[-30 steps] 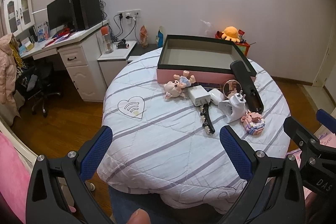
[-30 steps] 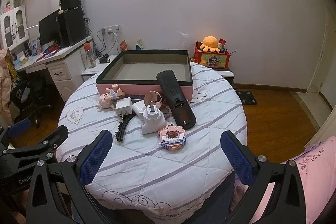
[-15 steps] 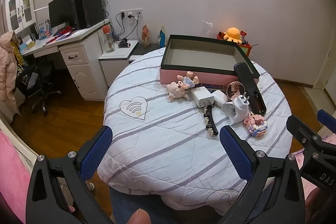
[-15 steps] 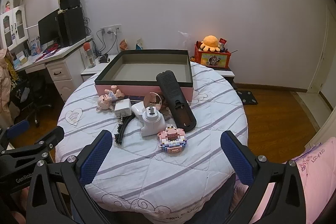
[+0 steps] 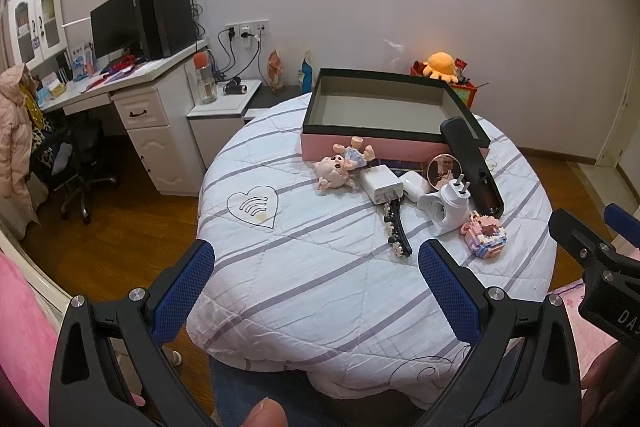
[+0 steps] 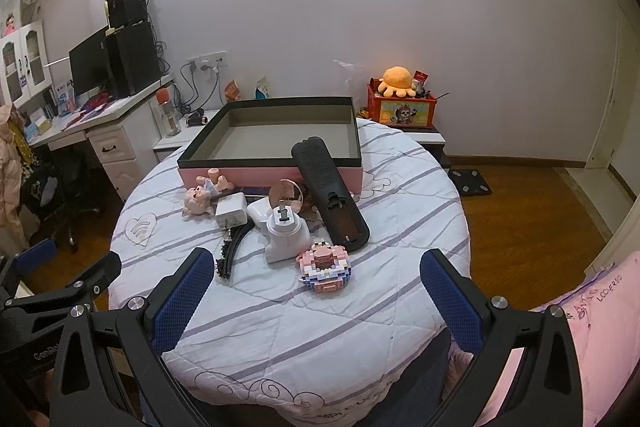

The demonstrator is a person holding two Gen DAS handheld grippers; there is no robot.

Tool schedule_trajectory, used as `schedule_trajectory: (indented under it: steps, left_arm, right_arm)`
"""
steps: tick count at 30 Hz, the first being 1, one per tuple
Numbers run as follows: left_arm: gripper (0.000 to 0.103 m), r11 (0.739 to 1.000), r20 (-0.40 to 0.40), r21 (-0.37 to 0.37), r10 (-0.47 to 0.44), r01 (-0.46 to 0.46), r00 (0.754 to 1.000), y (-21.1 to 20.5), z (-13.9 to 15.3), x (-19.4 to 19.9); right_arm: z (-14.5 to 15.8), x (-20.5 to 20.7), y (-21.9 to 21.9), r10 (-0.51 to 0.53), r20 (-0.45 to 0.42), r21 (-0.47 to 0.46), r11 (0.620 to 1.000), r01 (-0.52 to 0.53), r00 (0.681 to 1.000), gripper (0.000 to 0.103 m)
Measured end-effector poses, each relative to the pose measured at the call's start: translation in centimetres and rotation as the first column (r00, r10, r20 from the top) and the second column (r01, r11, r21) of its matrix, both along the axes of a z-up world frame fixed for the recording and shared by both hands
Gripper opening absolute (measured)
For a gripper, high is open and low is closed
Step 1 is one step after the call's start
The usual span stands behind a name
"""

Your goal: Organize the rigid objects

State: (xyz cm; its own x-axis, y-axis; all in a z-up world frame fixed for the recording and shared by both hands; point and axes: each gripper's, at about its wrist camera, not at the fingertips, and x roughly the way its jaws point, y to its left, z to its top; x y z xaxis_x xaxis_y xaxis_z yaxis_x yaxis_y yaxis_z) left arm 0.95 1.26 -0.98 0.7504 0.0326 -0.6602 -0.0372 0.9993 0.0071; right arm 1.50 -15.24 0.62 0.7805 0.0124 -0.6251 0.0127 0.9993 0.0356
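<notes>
Left wrist view: small things clustered on the round table [image 5: 304, 267], at its far side, just in front of the box [image 5: 394, 147]. Box open-topped, pink-walled with a dark rim, nothing visible inside. Remote [image 5: 472, 167] propped with its upper end against the box's near right corner, lower end on the cloth, battery bay exposed. Doll [image 5: 340, 169] lying against the box's front wall at the left of the cluster. White charger [image 5: 382, 184] just right of the doll, touching a second white adapter [image 5: 416, 183]. Round badge [image 5: 442, 167] behind them, beside the remote. White plug [image 5: 448, 209] upright, prongs up, just in front of the remote. Black hair clip [image 5: 396, 229] lying below the charger. Pink brick toy [image 5: 486, 235] nearest the table's right edge.

Left gripper [image 5: 316, 287] over the near table edge, jaws wide, holding nothing. Right gripper [image 6: 318, 291] likewise over the near edge, jaws wide and bare, well short of the brick toy.

Desk [image 5: 132, 83] with monitor at the left wall; orange plush [image 6: 396, 81] atop a red crate beyond the table.
</notes>
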Motion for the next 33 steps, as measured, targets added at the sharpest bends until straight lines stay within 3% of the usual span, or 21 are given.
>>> schedule_trajectory:
  steps: [22, 33]
  left_arm:
    - [0.103, 1.000, -0.016, 0.002, -0.004, 0.004, 1.000, -0.1, -0.4, 1.5]
    - [0.103, 1.000, -0.043, -0.012, 0.007, -0.008, 0.999, -0.2, -1.8, 7.0]
  right_arm:
    - [-1.2, 1.4, -0.2, 0.015, -0.030, 0.004, 1.000, -0.015, 0.999, 0.103]
    - [-3.4, 7.3, -2.2, 0.014, -0.086, -0.003, 1.000, -0.014, 0.996, 0.103]
